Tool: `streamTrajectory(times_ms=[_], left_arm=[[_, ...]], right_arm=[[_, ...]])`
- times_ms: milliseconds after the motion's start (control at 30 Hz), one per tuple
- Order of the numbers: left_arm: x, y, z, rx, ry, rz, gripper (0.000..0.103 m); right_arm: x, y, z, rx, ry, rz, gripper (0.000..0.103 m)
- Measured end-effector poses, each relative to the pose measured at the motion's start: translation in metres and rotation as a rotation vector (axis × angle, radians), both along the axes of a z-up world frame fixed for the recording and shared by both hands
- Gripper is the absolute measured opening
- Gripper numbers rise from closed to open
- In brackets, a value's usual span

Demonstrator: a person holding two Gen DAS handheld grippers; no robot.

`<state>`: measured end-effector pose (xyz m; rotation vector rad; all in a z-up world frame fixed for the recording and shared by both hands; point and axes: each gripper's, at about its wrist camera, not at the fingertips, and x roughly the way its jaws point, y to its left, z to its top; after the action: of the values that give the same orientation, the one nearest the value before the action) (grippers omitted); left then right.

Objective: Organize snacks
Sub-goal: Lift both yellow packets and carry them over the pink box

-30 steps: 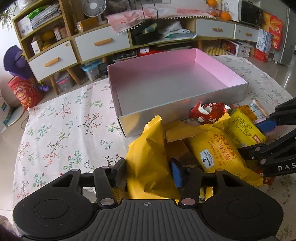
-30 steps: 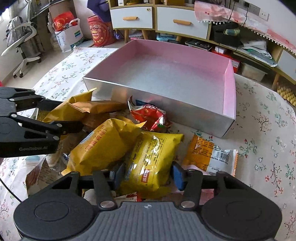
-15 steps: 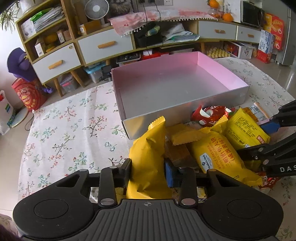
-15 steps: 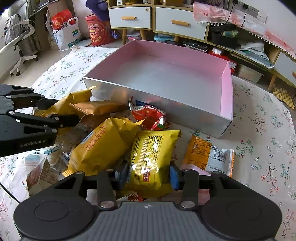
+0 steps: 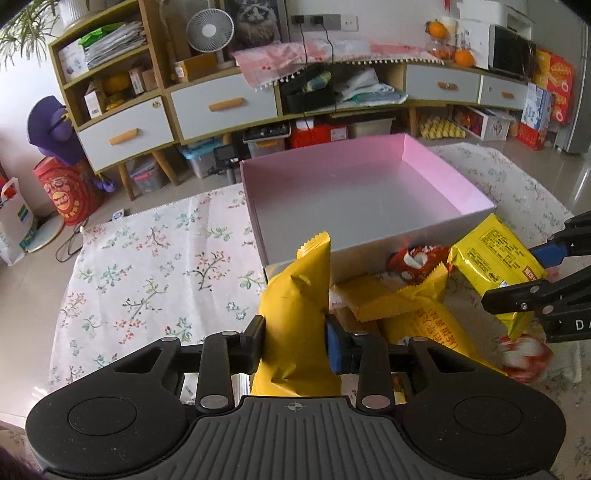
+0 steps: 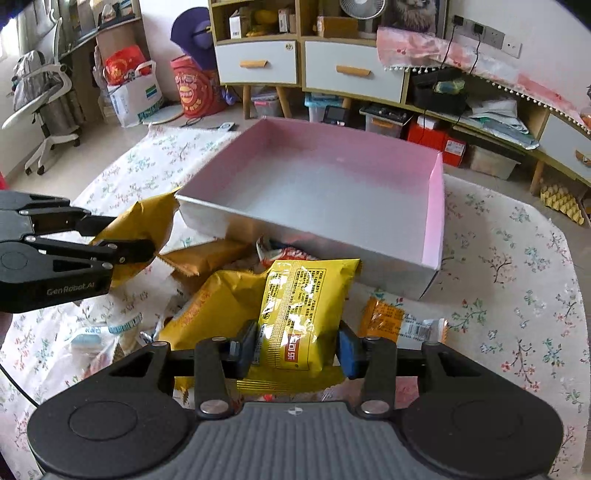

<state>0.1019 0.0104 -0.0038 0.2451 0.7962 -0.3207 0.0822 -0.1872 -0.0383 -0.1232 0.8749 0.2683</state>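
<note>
Grippers each clamp 1 yellow snack bag as we lift toward the pink box at 12 o'clock for loading.

A desk fan tops the drawer cabinet; perhaps oranges farther right.

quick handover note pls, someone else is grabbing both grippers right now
Left gripper: shut on a plain yellow bag, held upright.
Right gripper: shut on a printed yellow packet.
The pink box has nothing in it yet, so nothing is packed.
Left to do: drop both bags in, then the pile in front of the box, including the red packet and the orange packet.
</note>
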Motion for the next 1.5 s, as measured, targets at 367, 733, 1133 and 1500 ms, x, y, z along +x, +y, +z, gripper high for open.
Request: streamTrajectory(times_ms=[367, 733, 1133, 1500], left_arm=[[0.008, -0.014, 0.026, -0.014, -0.068, -0.019, 0.031], [0.063, -0.054, 0.028, 0.002, -0.114, -0.057, 0.031], [0.124, -0.068, -0.014, 0.034, -0.108, -0.038, 0.031], [0.152, -0.07, -0.032, 0.035, -0.108, -0.014, 0.031]], right_arm=[[0.006, -0.008, 0.027, 0.05, -0.054, -0.039, 0.027], [0.056, -0.026, 0.037, 0.054, -0.101, -0.057, 0.027], [0.106, -0.036, 0.011, 0.085, -0.123, -0.054, 0.027], [0.124, -0.04, -0.01, 0.094, -0.097, -0.039, 0.025]])
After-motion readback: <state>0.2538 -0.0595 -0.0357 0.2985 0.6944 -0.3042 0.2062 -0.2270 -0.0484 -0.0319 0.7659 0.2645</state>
